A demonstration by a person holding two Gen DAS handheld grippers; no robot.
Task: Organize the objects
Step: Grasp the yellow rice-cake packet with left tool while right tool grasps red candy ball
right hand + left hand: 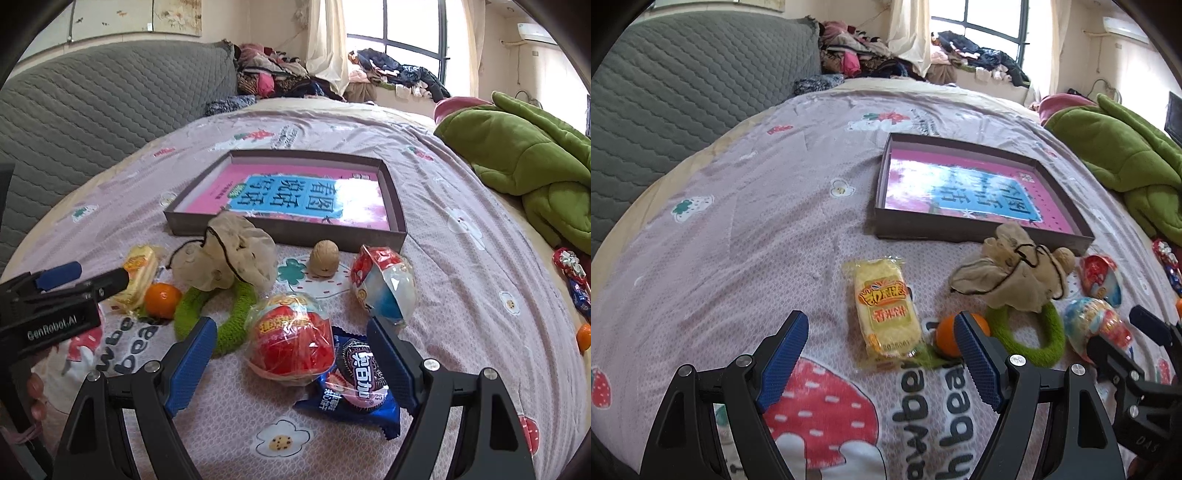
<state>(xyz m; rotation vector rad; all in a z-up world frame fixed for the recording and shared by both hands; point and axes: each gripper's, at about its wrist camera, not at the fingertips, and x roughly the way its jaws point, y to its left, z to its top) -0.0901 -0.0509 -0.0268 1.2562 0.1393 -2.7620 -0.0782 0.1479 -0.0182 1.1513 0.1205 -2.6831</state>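
Both grippers [881, 360] [291, 360] wide, empty-handed.

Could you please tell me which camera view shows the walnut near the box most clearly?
The right wrist view shows it best: the walnut stands unobstructed on the bedsheet just in front of the box. In the left wrist view only a small part of it peeks out behind the beige plush toy.

Bright daylight from the blown-out window [991, 22]; fisheye-curved edges.
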